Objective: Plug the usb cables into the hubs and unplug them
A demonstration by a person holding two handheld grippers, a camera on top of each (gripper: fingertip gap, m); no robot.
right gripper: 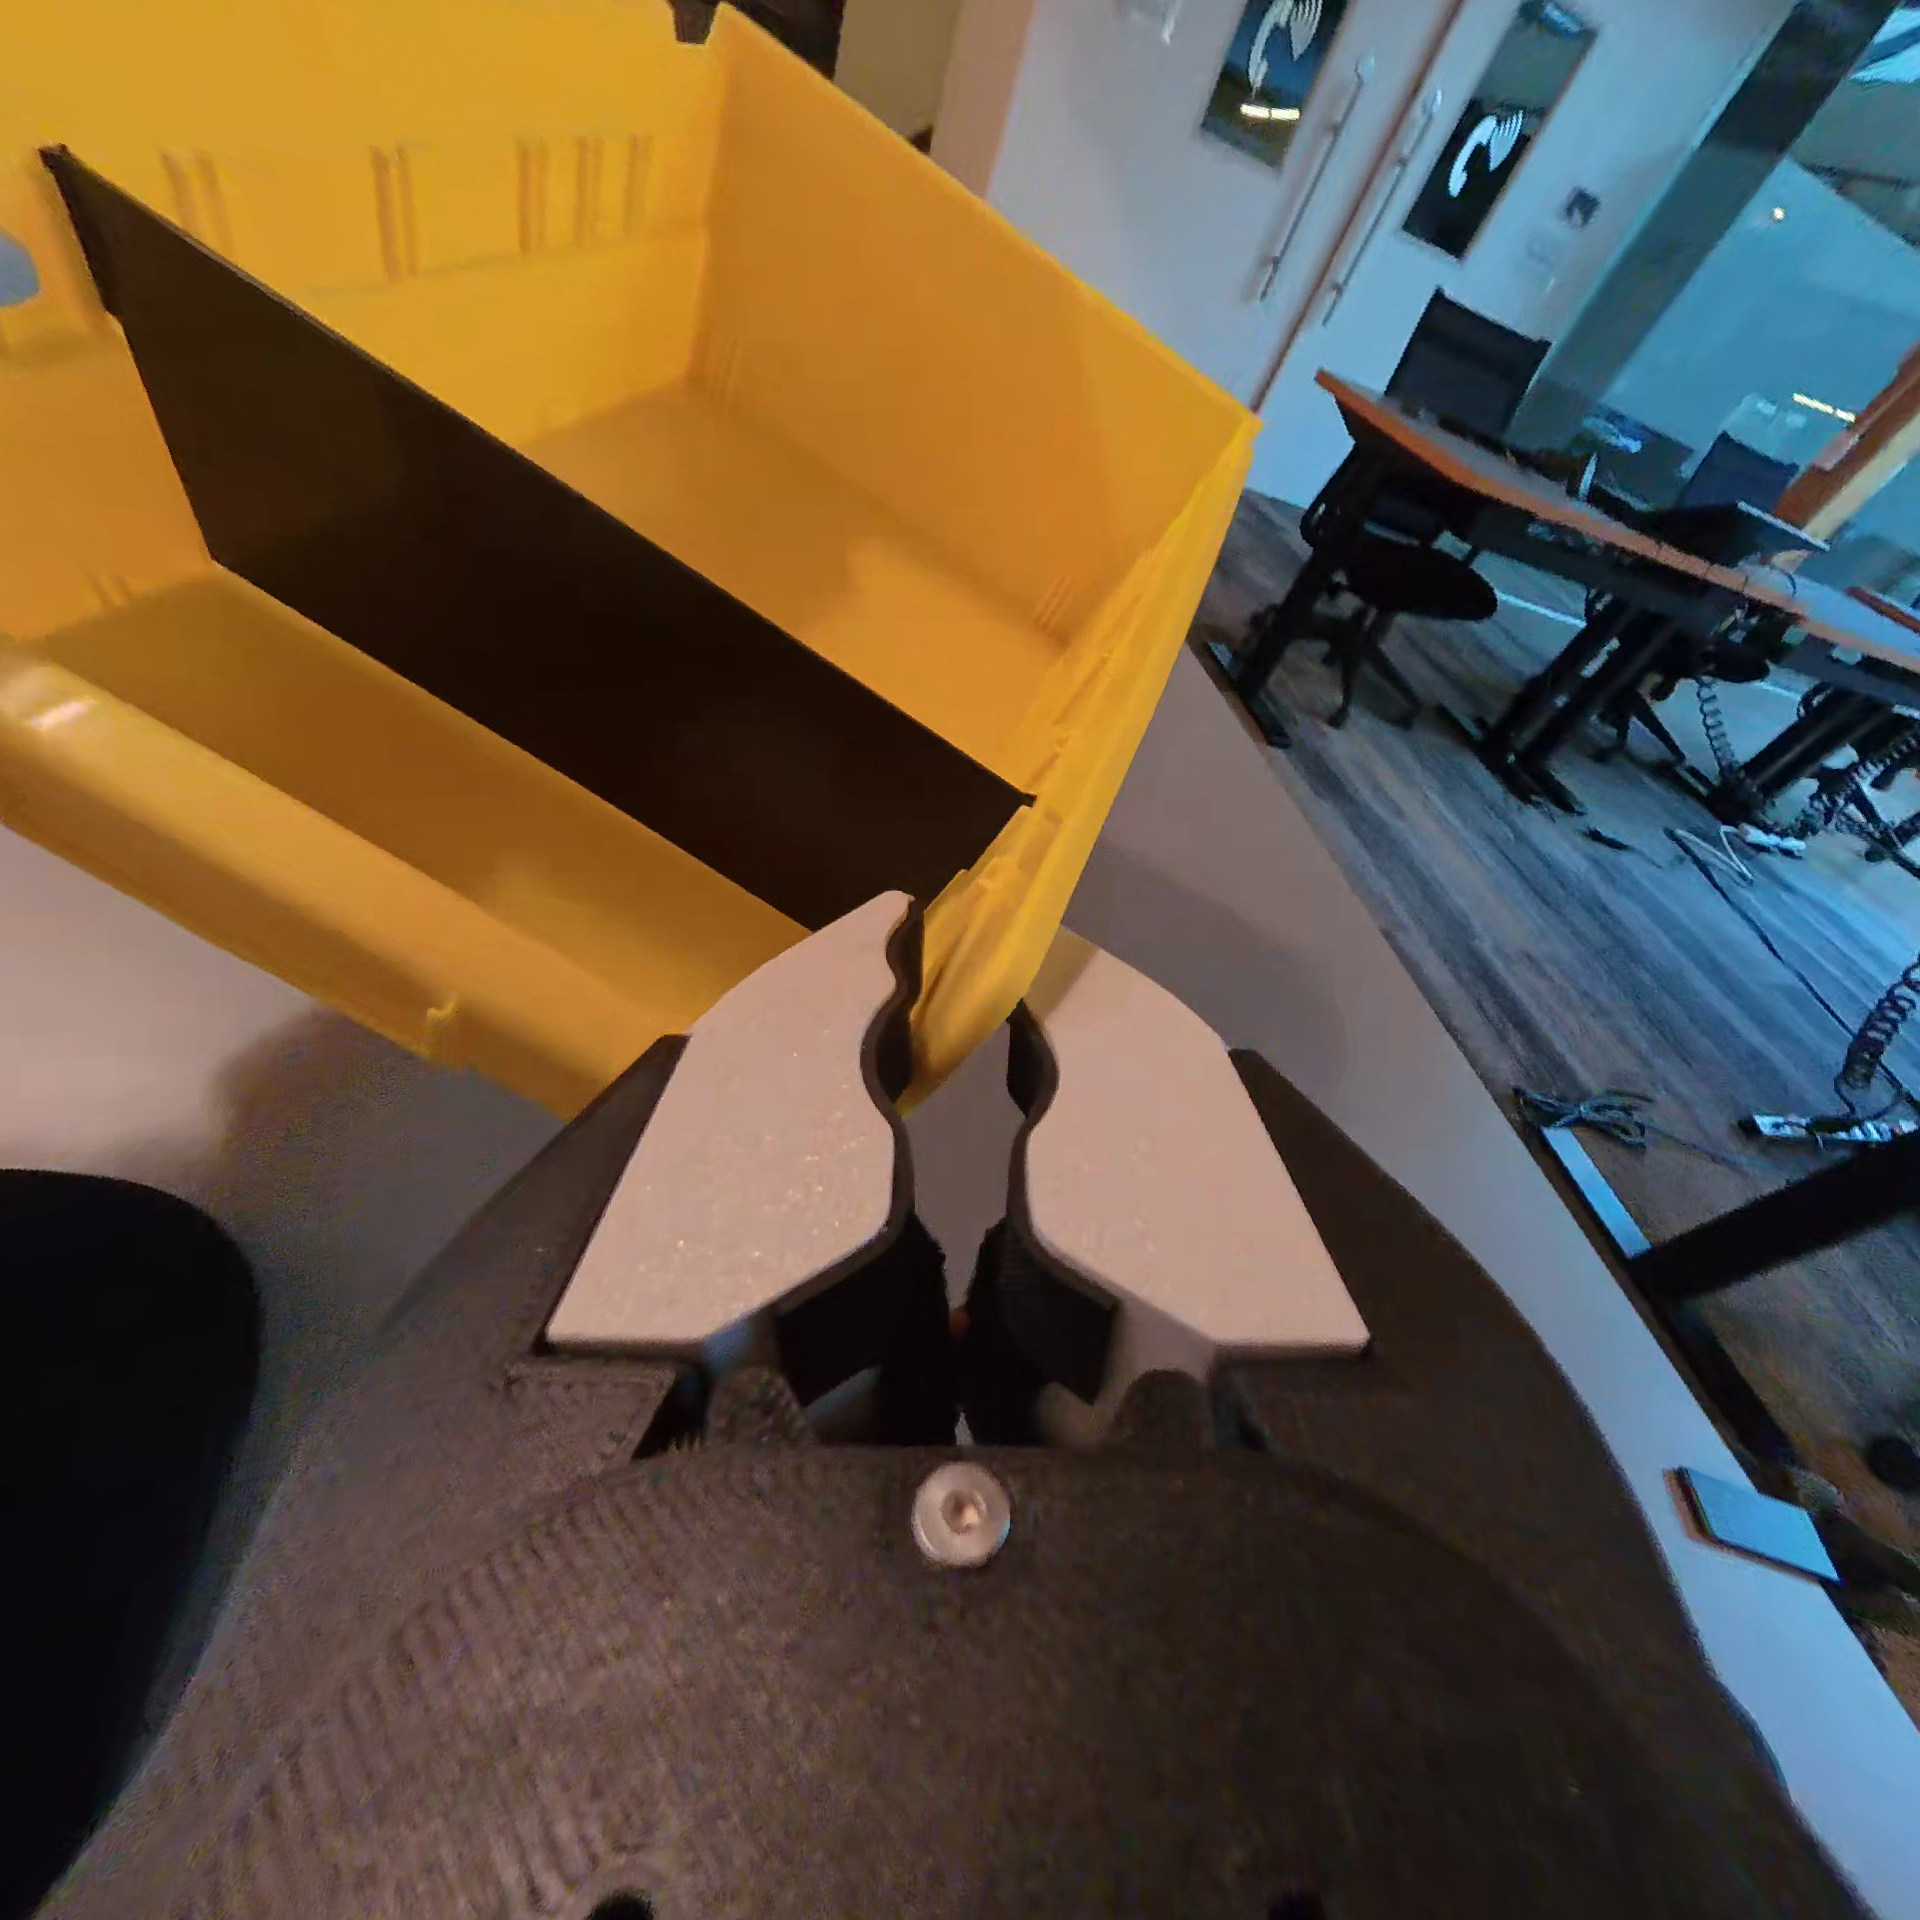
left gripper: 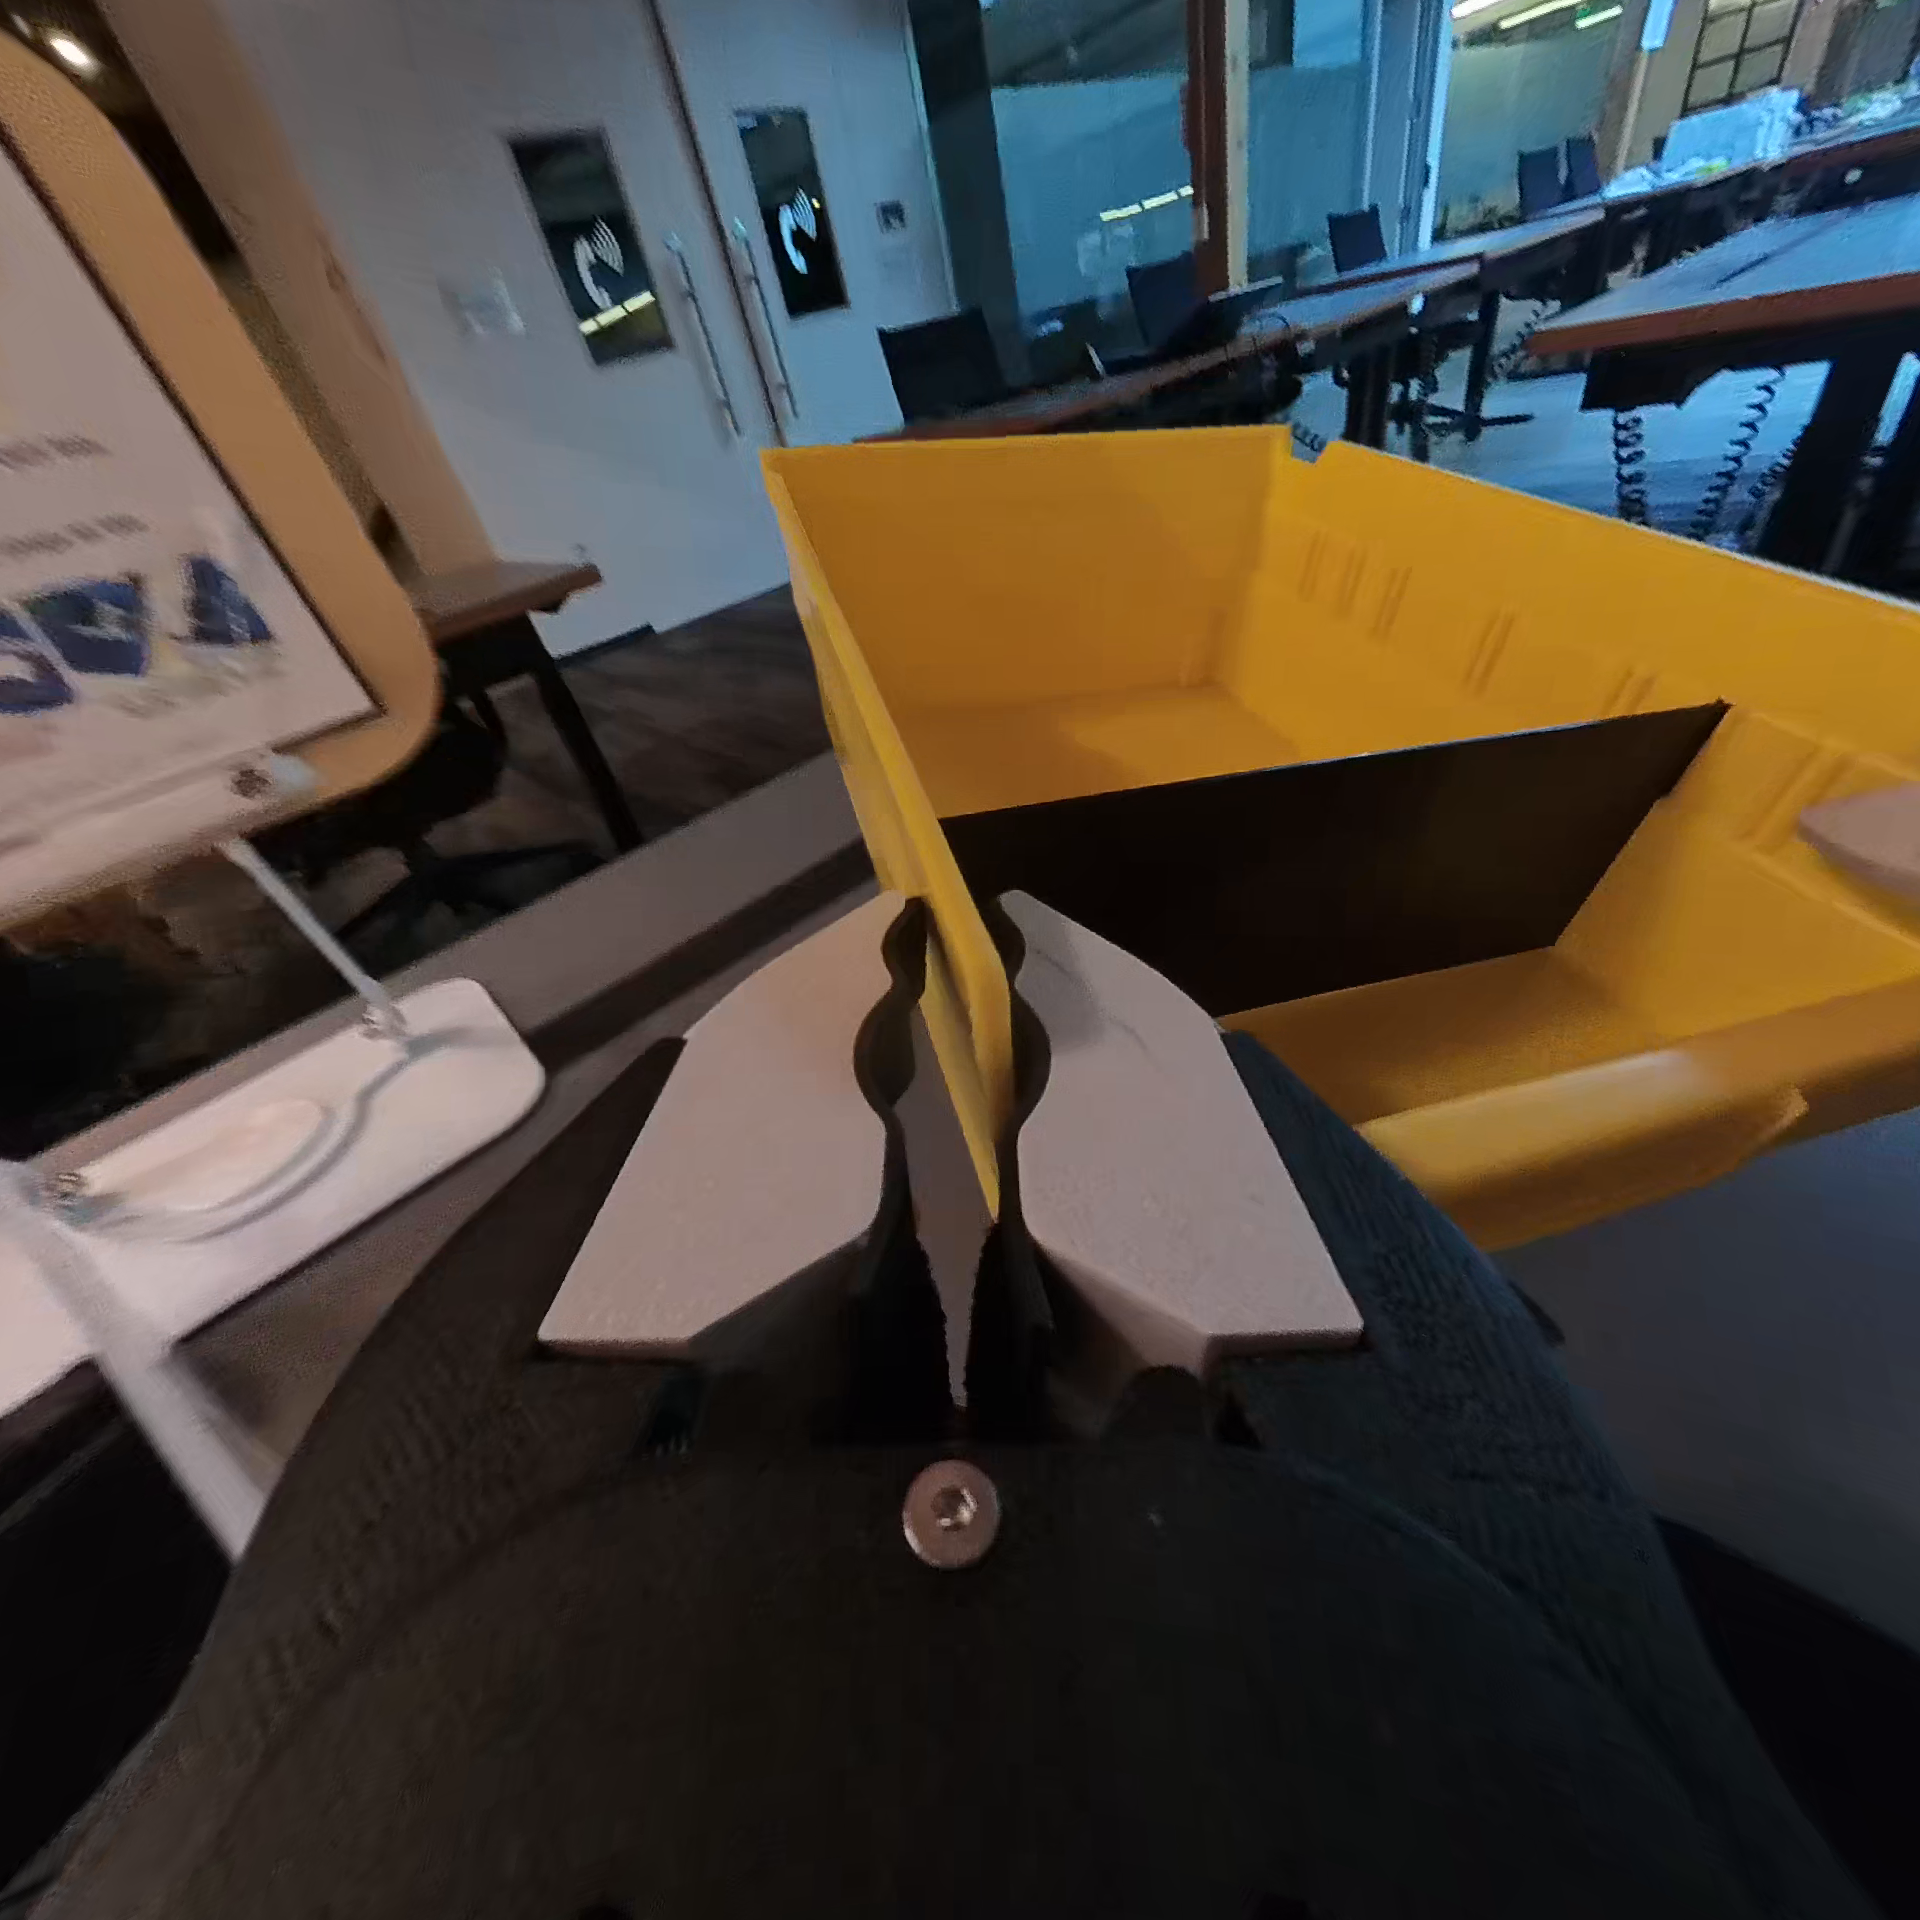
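Both tongs are clamped on the yellow bin point(left gripper: 1299, 665), one on each side wall. The left tongs point(left gripper: 961, 935) pinch the bin's left wall near its front corner, the yellow edge running down between the two grey fingers point(left gripper: 748, 1132). The right tongs point(right gripper: 961, 935) bite the opposite wall at its front corner; the wall sits against the left finger point(right gripper: 769, 1122), and the jaws are nearly together around it. The bin looks tilted in the right wrist view, above the grey worktop point(right gripper: 1226, 831). A black divider point(left gripper: 1299, 873) stands across the bin, splitting it in two; both compartments look bare. No cables or hubs show in either view. In the left view, the tip of the other tongs peeks in over the far wall at the right edge. A sign stand point(left gripper: 156, 582) sits left of the bin, with its white base point(left gripper: 343, 1101) on the worktop.
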